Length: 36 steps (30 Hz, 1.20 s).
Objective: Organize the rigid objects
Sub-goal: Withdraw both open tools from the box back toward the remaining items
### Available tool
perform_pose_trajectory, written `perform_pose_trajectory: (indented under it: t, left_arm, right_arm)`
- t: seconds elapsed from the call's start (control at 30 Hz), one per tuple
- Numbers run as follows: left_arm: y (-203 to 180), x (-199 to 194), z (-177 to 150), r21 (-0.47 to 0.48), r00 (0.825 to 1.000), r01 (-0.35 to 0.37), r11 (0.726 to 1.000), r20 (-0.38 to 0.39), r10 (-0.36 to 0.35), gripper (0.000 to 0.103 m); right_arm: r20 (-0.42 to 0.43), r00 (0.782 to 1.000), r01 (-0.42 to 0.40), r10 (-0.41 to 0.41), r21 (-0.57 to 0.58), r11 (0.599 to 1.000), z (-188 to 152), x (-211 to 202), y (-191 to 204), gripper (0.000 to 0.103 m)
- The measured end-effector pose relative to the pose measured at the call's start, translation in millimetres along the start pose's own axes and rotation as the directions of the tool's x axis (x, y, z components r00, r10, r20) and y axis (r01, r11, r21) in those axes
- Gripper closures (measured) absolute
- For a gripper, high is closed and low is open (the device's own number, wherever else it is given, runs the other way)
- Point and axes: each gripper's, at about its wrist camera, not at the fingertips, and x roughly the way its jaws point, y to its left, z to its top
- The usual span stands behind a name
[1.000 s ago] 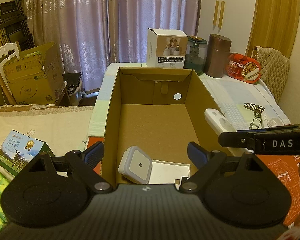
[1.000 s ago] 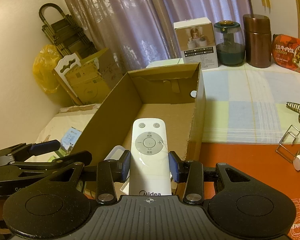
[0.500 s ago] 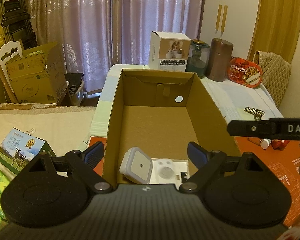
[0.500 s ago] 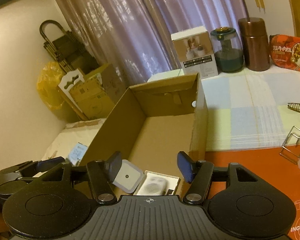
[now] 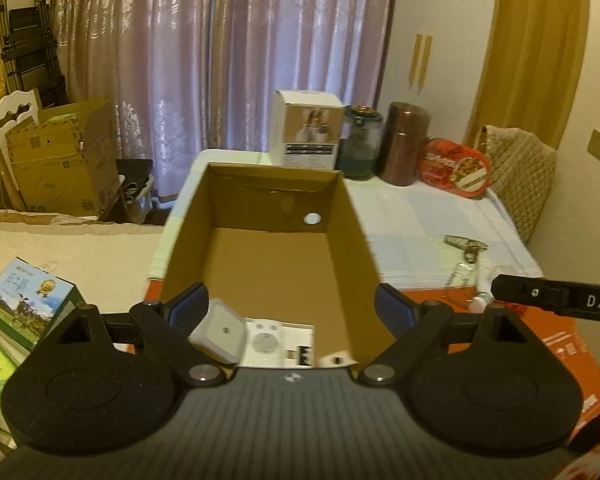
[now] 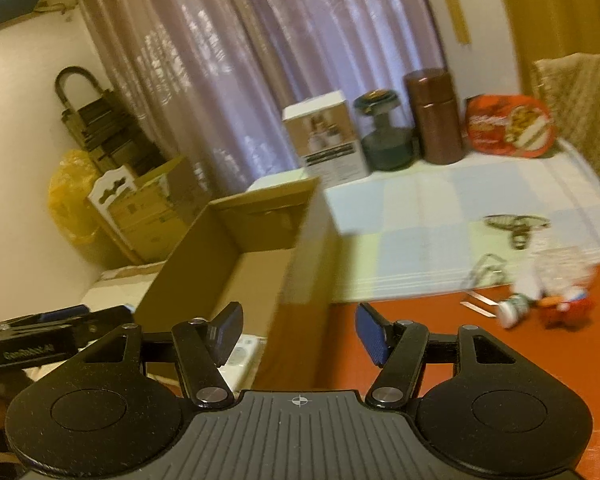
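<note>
Opening empty, right gripper [image 6: 298, 334]; left gripper [image 5: 290, 312] wide, empty; lower-right small bottle [image 6: 510, 309] likely light, stiff, slippery: grasp mid-body.

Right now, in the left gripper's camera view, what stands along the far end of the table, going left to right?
White product box → green glass jar → brown metal canister → red food packet → quilted beige bag.

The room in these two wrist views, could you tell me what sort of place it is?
Probably a lived-in home, perhaps a bedroom or spare room: long curtains over a window, a table with a checked cloth bearing food tins and jars, and a folded stepladder beside stacked cartons.
</note>
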Motion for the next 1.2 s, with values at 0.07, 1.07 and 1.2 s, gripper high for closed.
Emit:
perform_pose_trajectory:
  t: [0.07, 1.07, 1.2]
  left_arm:
    - [-11.4, -6.3, -2.5, -0.004, 1.000, 0.010, 1.000, 0.003, -0.010, 0.015]
    - [-164.1, -8.0, -24.2, 0.035, 0.978, 0.208, 0.978, -0.011, -0.207, 0.015]
    - [-175.0, 0.8, -25.2, 0.069, 0.979, 0.205, 0.976, -0.016, -0.204, 0.015]
  right_arm:
    - [0.013, 1.000, 0.023, -0.023, -0.007, 1.000, 0.1, -13.2, -6.6, 0.042]
    - [0.113, 0.919, 0.363, -0.377, 0.126, 0.923, -33.7, -172.6, -173.8, 0.032]
    - [0.107, 0.921, 0.363, -0.375, 0.117, 0.924, -36.0, -169.5, -179.6, 0.032]
